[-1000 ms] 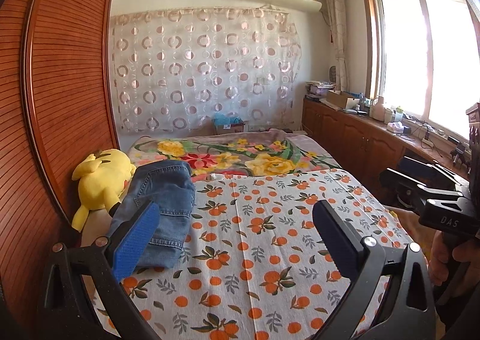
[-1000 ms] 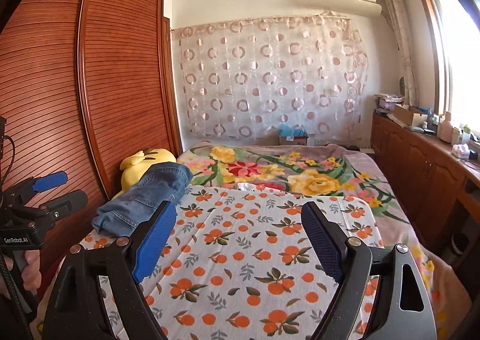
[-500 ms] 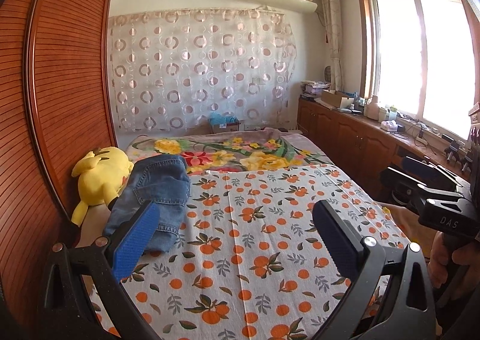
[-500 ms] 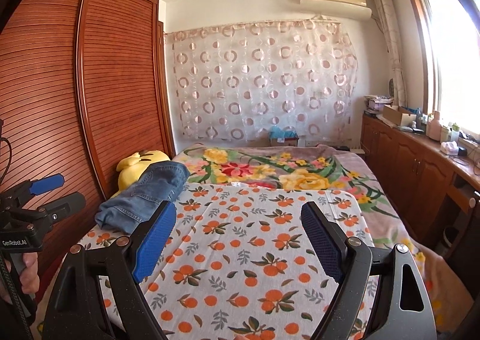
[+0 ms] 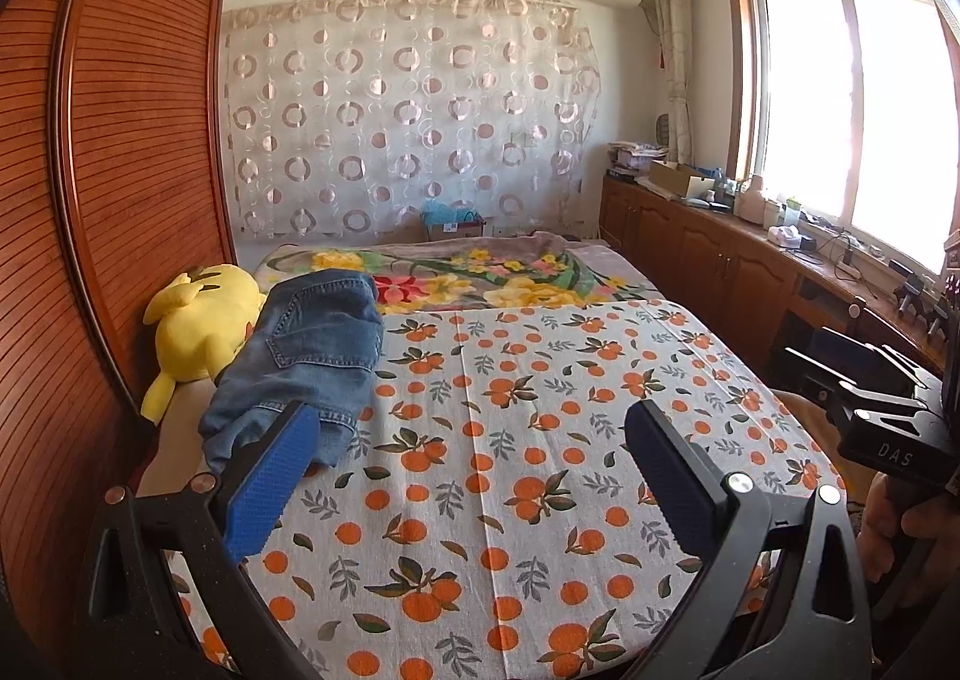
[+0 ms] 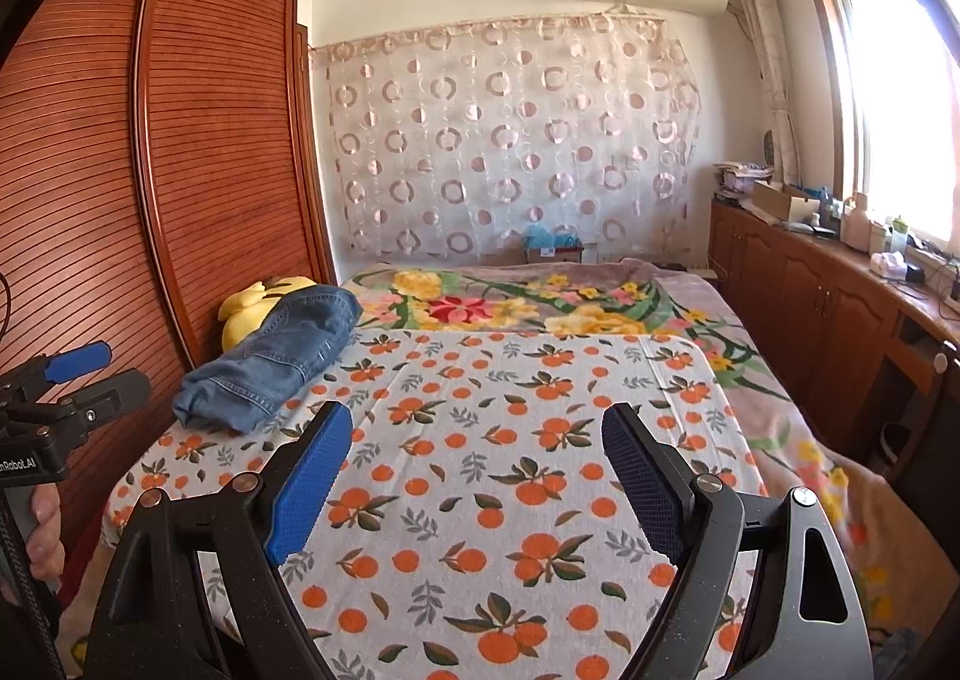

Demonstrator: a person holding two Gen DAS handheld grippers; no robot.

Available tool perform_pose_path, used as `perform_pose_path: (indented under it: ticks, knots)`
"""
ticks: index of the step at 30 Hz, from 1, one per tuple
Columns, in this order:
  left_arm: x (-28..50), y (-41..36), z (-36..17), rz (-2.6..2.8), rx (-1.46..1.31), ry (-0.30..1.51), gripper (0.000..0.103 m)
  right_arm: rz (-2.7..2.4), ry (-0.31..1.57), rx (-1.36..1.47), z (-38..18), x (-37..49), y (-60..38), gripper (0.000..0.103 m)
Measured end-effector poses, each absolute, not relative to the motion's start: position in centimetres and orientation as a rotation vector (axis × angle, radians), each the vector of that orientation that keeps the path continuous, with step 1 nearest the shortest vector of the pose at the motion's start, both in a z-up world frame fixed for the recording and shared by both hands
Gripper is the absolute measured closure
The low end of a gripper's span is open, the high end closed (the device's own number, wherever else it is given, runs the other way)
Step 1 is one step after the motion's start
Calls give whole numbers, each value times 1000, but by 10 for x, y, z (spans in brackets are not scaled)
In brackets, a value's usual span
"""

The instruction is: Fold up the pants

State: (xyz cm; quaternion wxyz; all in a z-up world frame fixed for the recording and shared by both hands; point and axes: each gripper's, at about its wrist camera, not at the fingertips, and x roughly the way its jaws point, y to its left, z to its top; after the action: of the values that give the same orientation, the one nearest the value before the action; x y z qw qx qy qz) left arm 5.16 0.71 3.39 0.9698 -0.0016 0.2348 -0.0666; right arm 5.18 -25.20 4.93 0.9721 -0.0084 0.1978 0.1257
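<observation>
The jeans (image 5: 306, 356) lie folded at the left edge of the orange-print sheet (image 5: 540, 440), apparently leaning on a yellow plush (image 5: 201, 329) by the wardrobe (image 5: 120, 170). Both grippers, left (image 5: 474, 476) and right (image 6: 477, 476), hover above the sheet, jaws spread, holding nothing.

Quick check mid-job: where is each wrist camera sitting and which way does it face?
Left wrist: on the left gripper, low over the bed, facing the curtain wall; jeans ahead-left; its open fingers show, and the right gripper with a hand at right.
Right wrist: on the right gripper, facing the same way; its open fingers show, and the left gripper with a hand at left.
Shared: bed, jeans, yellow plush, curtain, window.
</observation>
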Motion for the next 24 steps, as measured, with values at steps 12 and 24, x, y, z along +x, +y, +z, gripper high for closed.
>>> perform_pose_path:
  ticks: [12, 24]
  knots:
    - [52, 7, 32, -132, -5, 477, 1, 255, 401, -11, 56, 56, -253, 16]
    - [52, 8, 32, -133, -4, 478, 1, 258, 404, -12, 56, 58, -253, 16]
